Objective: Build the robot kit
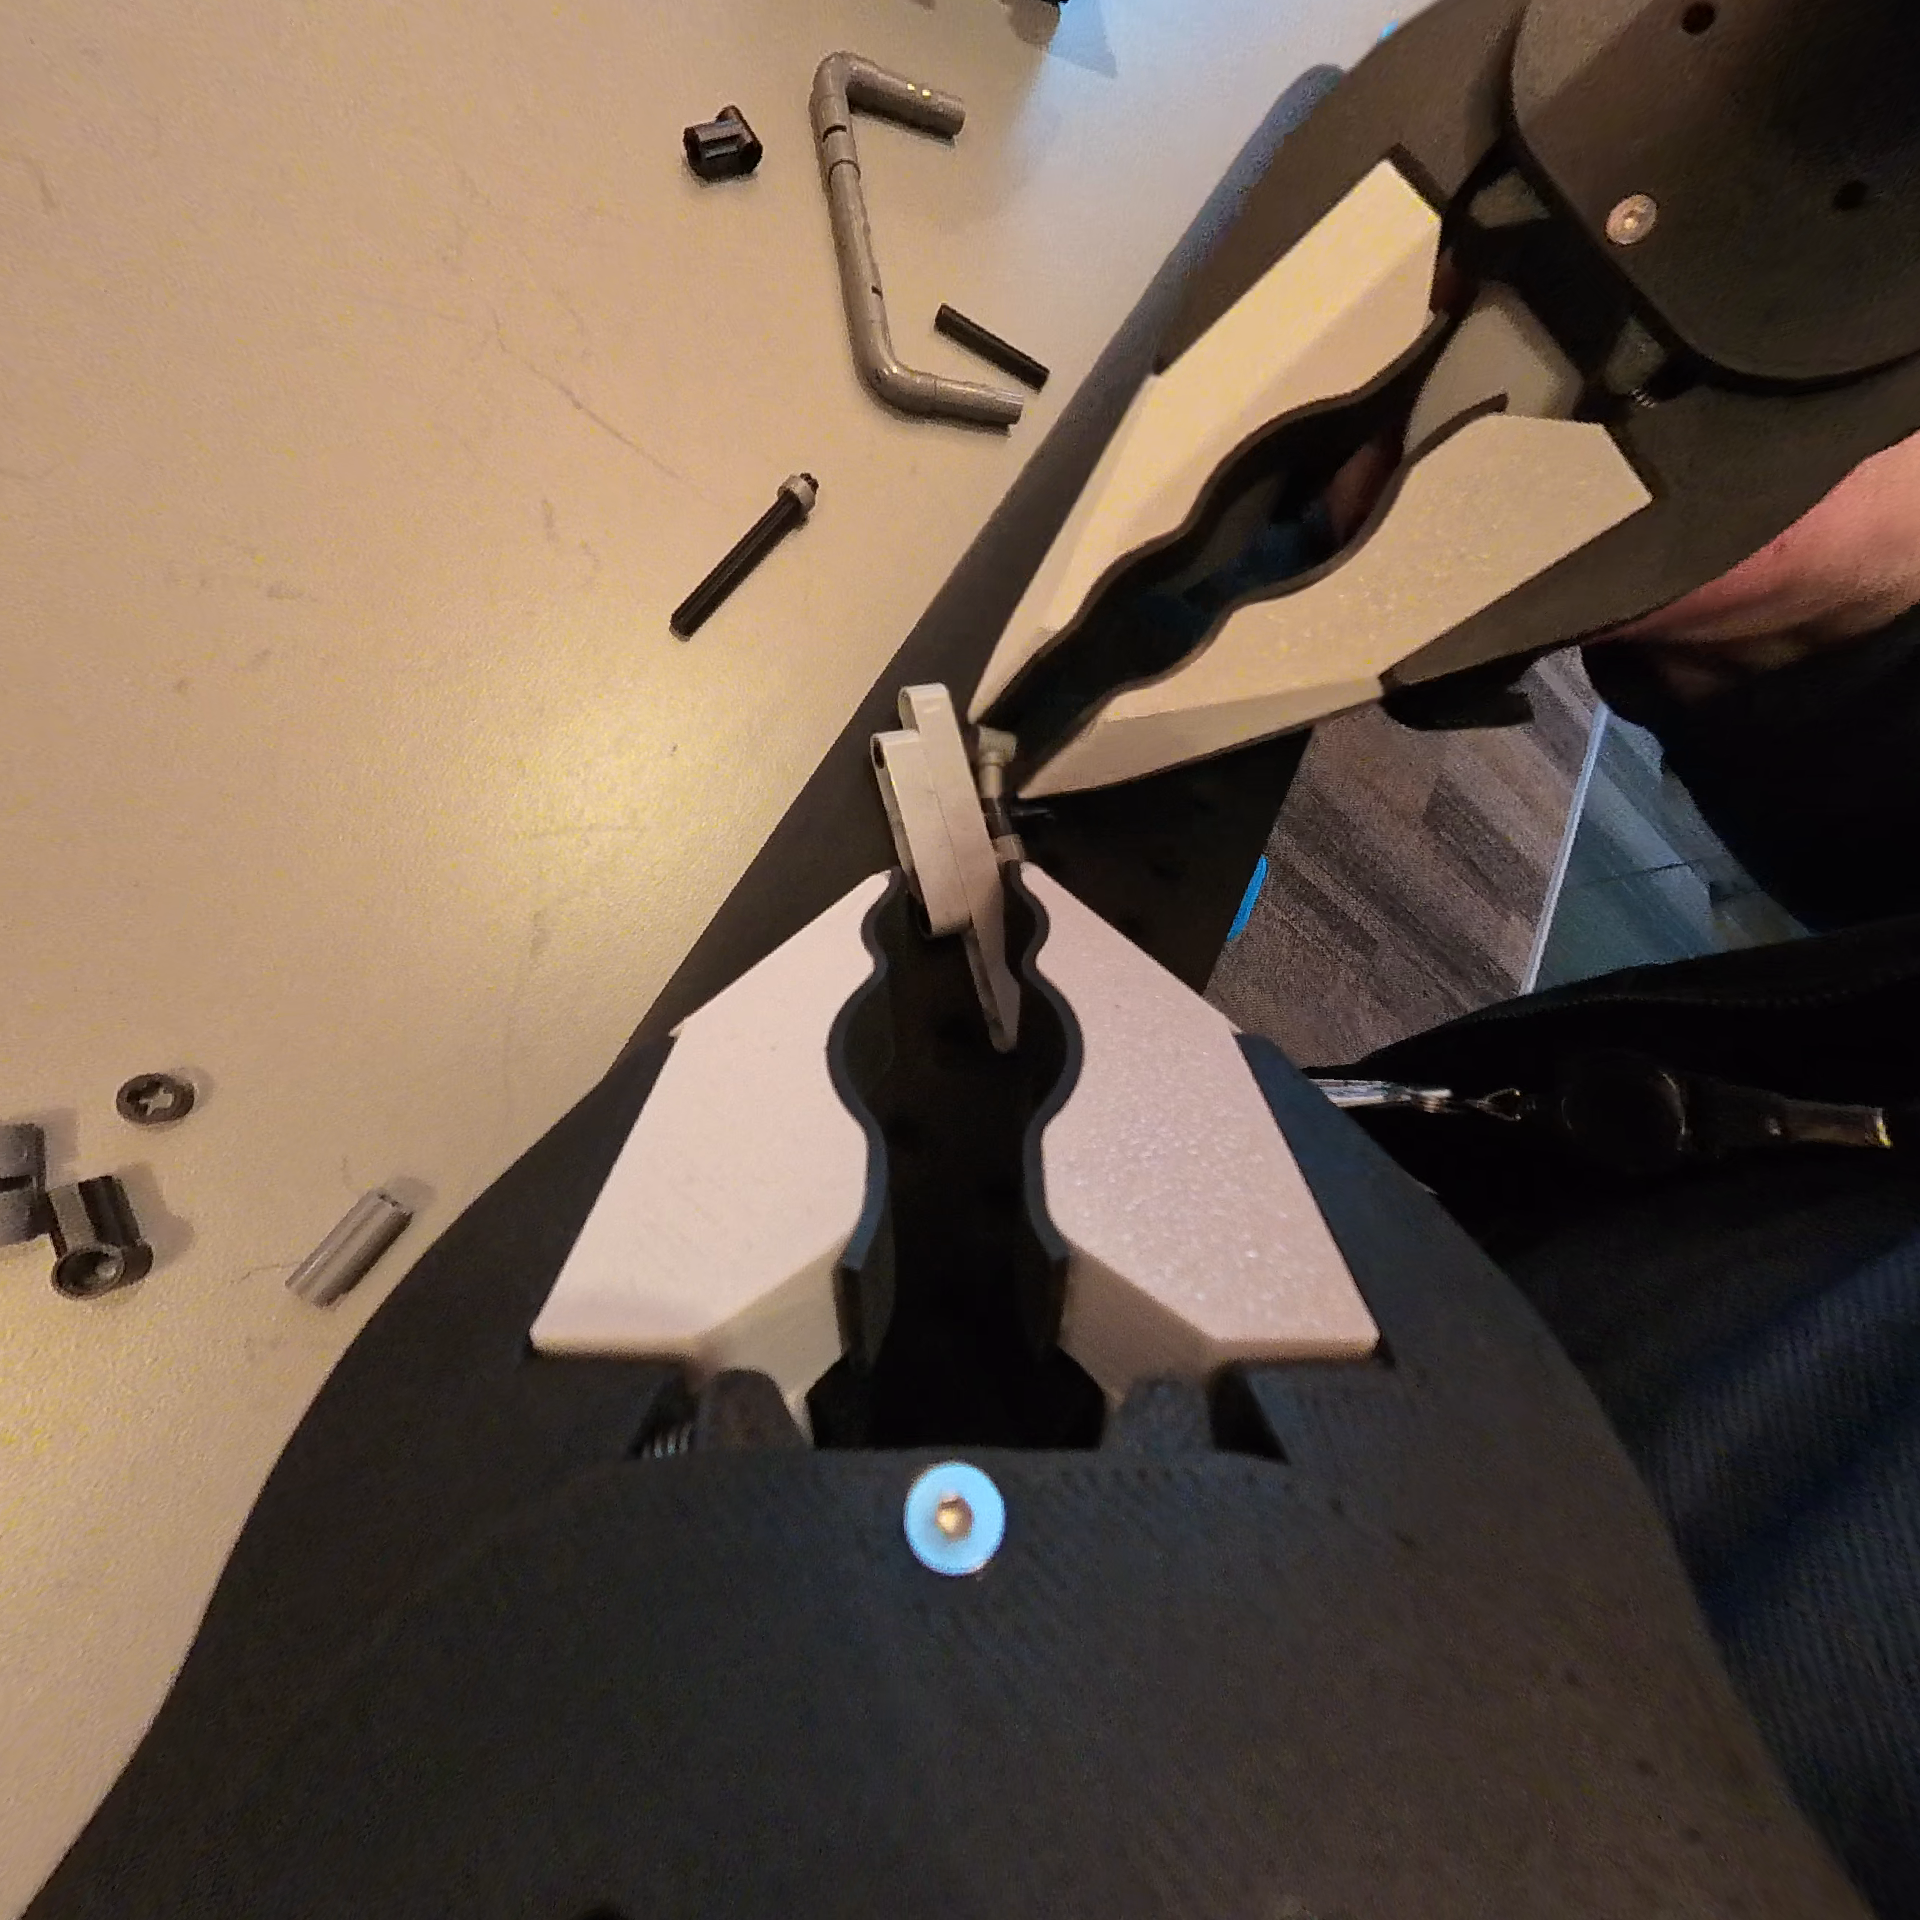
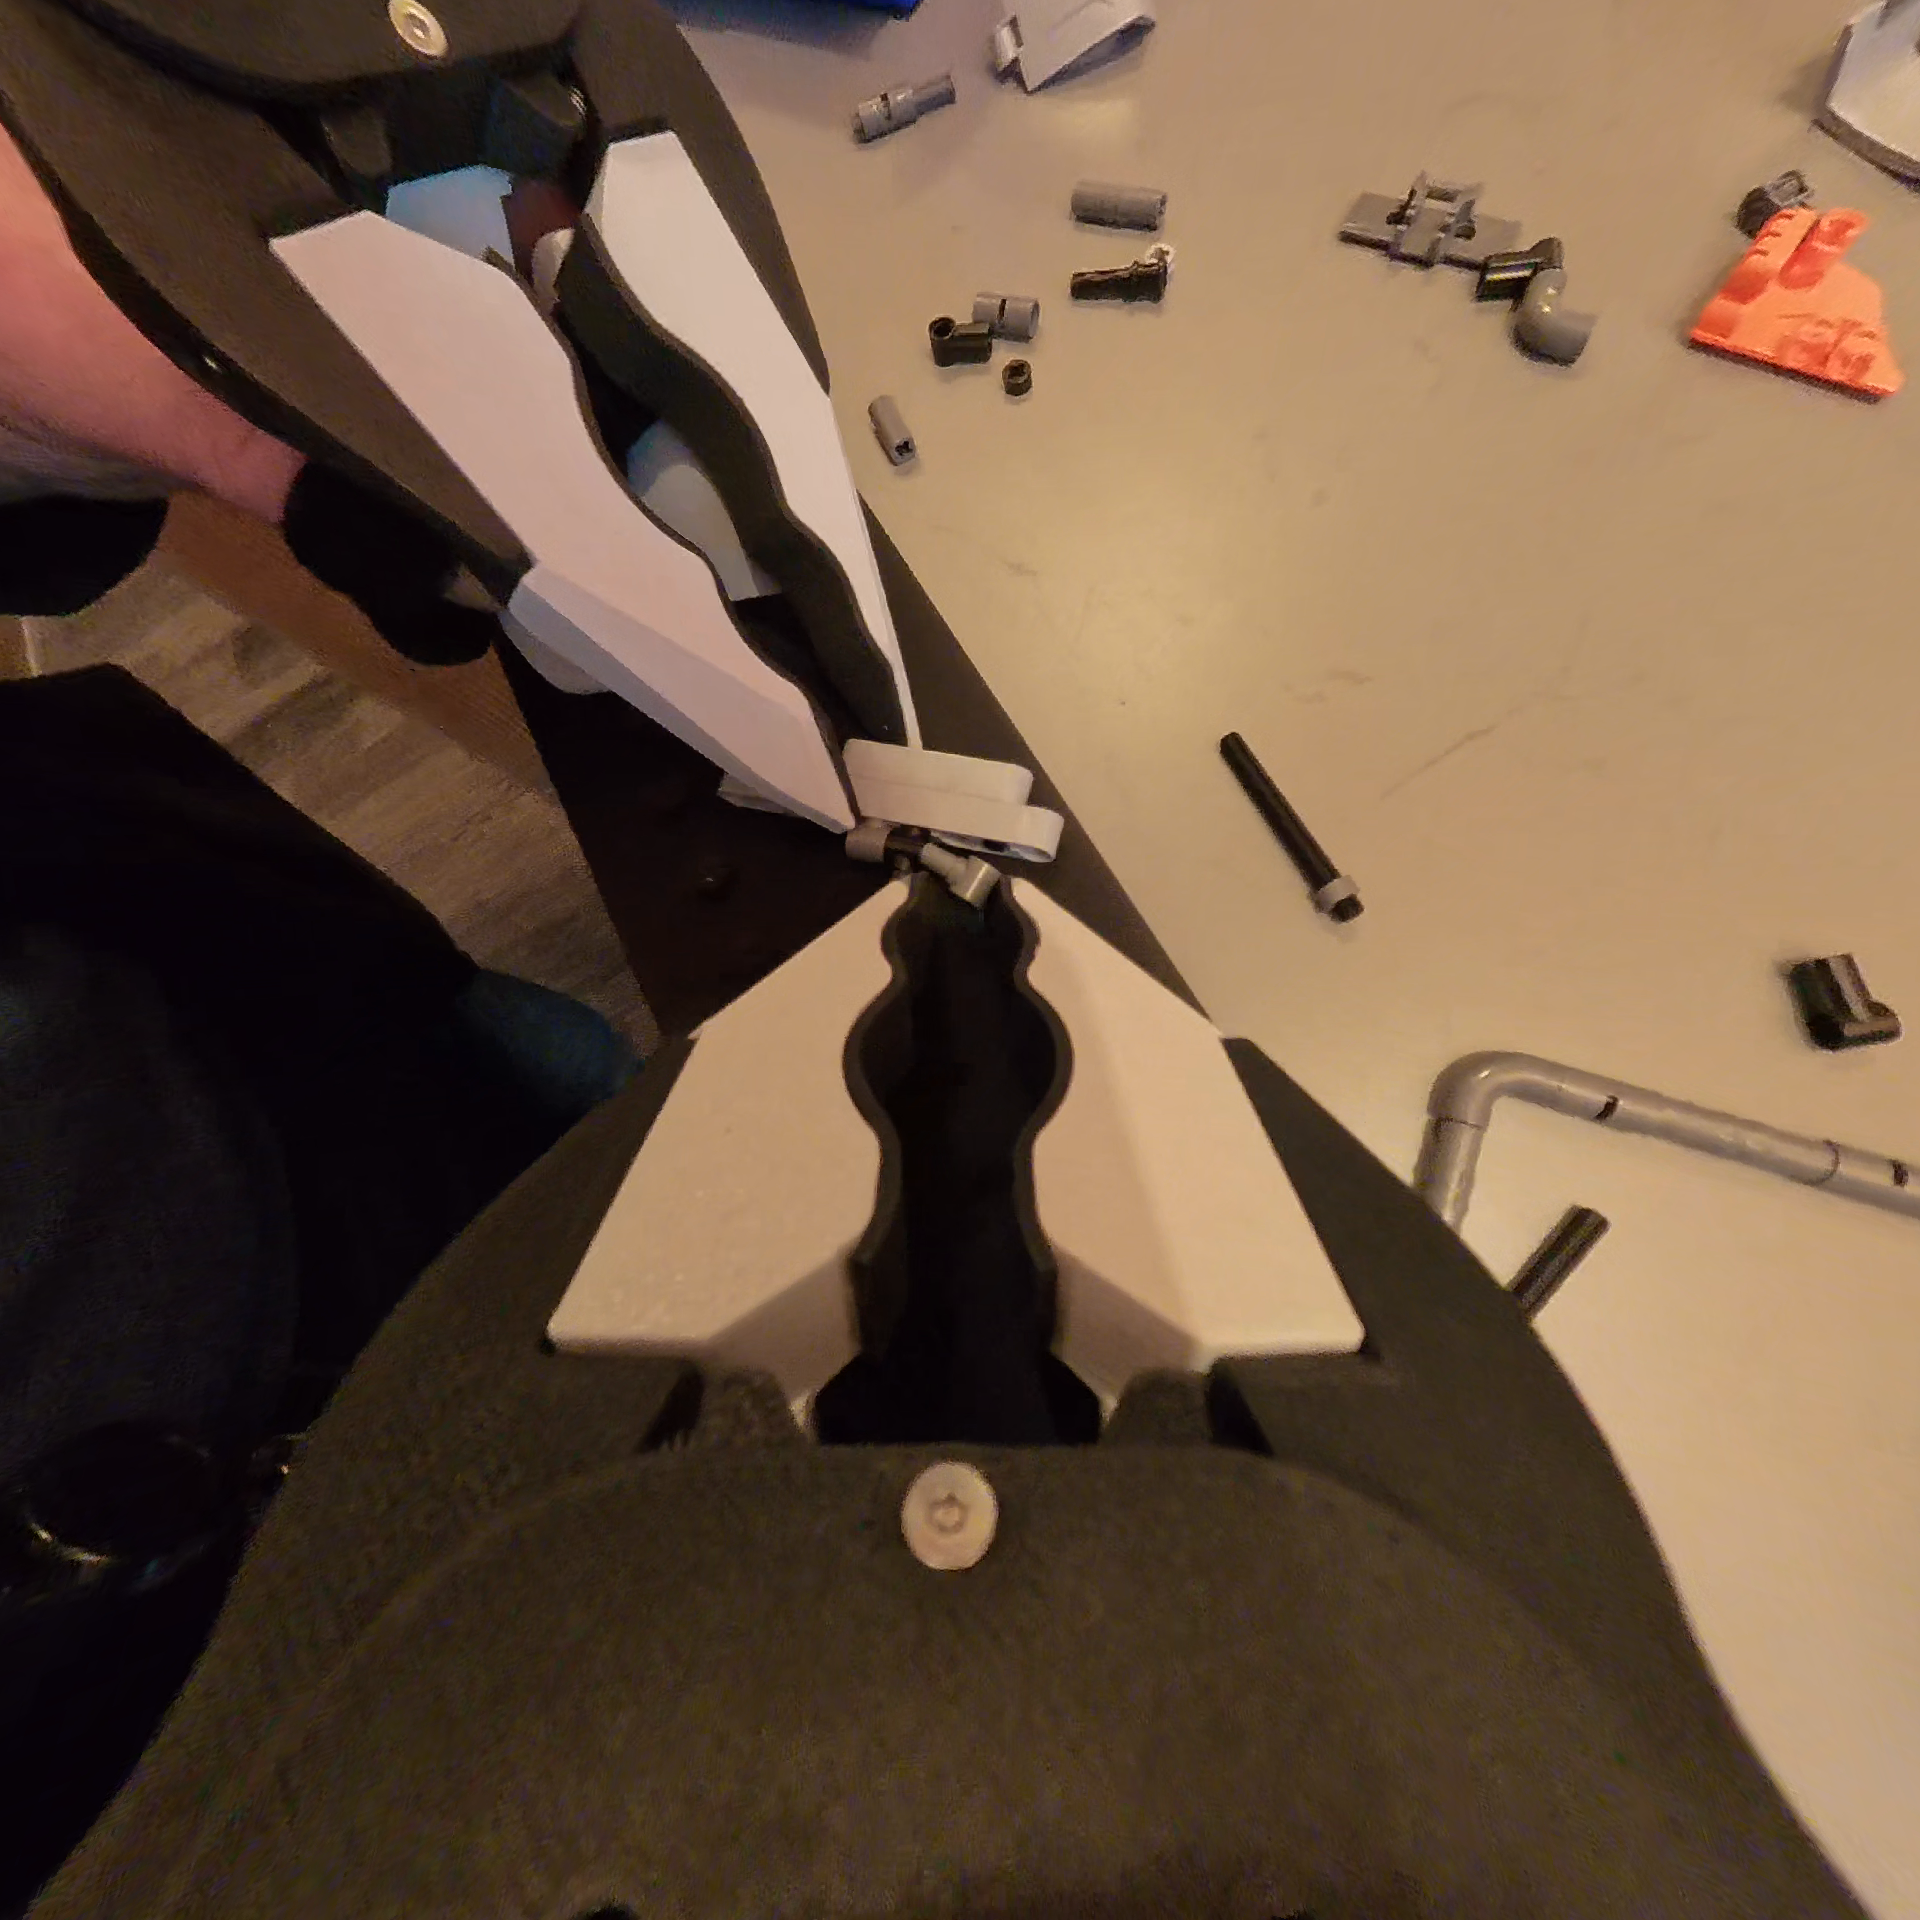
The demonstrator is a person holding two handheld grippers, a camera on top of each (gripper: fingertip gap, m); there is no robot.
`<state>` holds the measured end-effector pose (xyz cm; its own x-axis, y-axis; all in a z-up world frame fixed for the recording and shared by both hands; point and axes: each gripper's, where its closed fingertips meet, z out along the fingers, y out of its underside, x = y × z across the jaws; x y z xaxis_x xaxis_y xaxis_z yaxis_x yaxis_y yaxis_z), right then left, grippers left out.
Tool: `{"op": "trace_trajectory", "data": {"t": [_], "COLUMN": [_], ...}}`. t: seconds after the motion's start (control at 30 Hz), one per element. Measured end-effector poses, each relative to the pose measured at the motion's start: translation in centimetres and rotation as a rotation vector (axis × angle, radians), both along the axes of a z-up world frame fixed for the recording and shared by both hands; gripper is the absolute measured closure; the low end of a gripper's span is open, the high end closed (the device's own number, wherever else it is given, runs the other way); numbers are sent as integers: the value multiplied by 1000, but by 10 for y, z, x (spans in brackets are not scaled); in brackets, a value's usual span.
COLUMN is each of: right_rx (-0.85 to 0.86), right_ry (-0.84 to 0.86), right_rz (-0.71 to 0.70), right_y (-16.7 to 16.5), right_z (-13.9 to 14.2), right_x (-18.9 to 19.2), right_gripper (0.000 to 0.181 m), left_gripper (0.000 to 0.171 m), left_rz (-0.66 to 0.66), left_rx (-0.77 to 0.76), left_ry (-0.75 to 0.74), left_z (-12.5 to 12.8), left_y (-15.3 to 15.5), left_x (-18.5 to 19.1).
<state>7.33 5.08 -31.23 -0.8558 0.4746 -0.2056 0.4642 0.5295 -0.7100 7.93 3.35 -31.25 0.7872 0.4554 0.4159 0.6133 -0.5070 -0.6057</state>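
While clamped — grey beams [image 1: 940, 831], no readable markings.

Right gripper [image 2: 951, 894] jaws apparently pinching grey connector [image 2: 971, 878], beige table [image 2: 1455, 623]

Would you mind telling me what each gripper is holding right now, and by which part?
The left gripper clamps the pale grey beam piece by its lower end. The right gripper pinches the small grey connector attached to that piece, at the connector's tip.
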Motion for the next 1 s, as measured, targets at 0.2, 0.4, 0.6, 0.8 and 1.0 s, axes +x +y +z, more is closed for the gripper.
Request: {"op": "trace_trajectory", "data": {"t": [0.2, 0.4, 0.6, 0.8, 1.0], "right_rx": [-39, -30, -21, -23, -24], "right_ry": [-34, 37, 6, -1, -2], "right_rz": [34, 154, 187, 174, 170], "right_y": [5, -2, -2, -2, -2], "right_z": [5, 4, 0, 0, -1], "right_x": [3, 1, 6, 7, 6], "right_gripper": [165, 170, 172, 176, 176], "left_gripper": [155, 155, 155, 155, 154], "left_rz": [-9, -9, 3, -1, -49], "left_rx": [0, 0, -1, -5, -13], "left_ry": [5, 5, 4, 0, -13], "left_z": [0, 0, 0, 0, 1], "left_y": [0, -1, -1, -1, -2], "left_x": [1, 1, 1, 1, 1]}}
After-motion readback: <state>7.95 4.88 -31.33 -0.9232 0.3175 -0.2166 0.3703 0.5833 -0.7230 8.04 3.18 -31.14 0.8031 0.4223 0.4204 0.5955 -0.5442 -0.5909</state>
